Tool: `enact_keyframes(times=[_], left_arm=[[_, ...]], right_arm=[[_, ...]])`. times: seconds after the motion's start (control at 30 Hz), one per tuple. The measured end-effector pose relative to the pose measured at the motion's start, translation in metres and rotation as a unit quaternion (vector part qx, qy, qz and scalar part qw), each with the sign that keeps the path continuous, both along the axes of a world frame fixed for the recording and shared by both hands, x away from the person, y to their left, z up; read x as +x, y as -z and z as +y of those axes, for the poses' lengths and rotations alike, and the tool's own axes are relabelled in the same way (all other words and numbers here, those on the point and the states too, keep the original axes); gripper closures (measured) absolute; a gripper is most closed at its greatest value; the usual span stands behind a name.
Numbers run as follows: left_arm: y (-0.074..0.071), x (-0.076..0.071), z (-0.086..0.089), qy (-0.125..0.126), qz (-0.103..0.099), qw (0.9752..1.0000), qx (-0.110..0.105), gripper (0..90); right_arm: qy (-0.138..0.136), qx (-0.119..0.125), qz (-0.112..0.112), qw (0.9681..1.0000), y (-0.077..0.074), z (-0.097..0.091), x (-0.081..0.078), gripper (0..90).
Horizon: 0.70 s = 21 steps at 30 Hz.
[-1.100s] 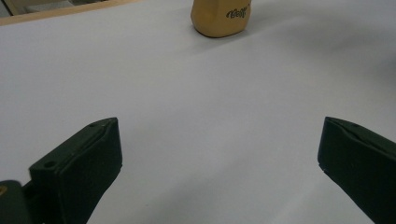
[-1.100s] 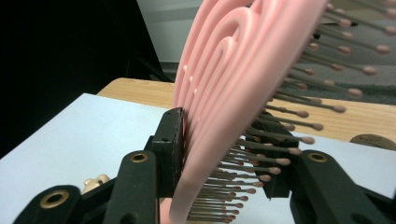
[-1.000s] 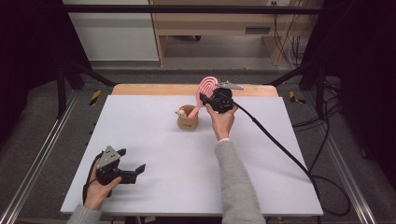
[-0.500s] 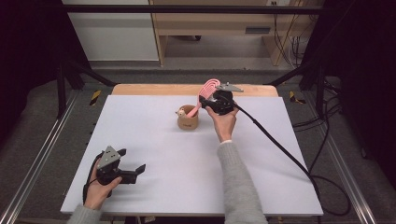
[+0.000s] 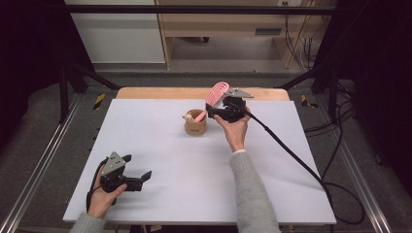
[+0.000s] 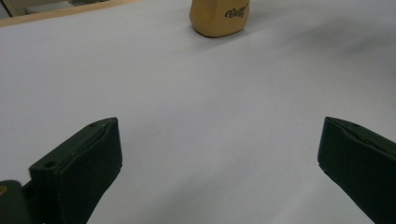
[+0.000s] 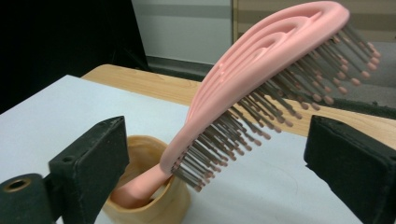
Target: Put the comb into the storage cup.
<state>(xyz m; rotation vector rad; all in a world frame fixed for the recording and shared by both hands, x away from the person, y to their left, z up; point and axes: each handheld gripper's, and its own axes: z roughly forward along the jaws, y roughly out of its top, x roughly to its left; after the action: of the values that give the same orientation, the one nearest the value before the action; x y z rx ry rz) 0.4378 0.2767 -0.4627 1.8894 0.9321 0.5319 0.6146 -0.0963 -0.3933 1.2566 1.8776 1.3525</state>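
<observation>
Since the earlier frame, the right claw (image 7: 215, 154) has been opening, and its 2 black jaws are now standing apart on either side of the pink plastic hairbrush (image 7: 261, 74) without pressing on it. That brush is leaning handle-down in the small tan wooden cup (image 5: 195, 122) near the middle of the bench's far edge, head tilting up toward the right hand (image 5: 236, 130). Judging from this, the brush is being released into the cup, so the placing step is looking nearly done. By the bench's (image 5: 184, 170) near left corner the left claw (image 5: 138, 177) is resting low, jaws wide apart and gripping nothing, unchanged from before.
</observation>
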Motion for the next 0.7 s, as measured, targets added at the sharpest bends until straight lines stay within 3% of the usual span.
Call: enact_keyframes(times=[0.33, 0.7], left_arm=[[0.0, 0.0, 0.0, 0.0, 0.0, 1.0, 0.002, 0.0], [0.0, 0.0, 0.0, -0.002, 0.0, 1.0, 0.002, 0.0]], right_arm=[[-0.014, 0.008, -0.002, 0.9999, -0.007, -0.008, -0.014, 0.6], [-0.038, 0.0, -0.013, 0.9992, -0.024, -0.019, -0.031, 0.3]])
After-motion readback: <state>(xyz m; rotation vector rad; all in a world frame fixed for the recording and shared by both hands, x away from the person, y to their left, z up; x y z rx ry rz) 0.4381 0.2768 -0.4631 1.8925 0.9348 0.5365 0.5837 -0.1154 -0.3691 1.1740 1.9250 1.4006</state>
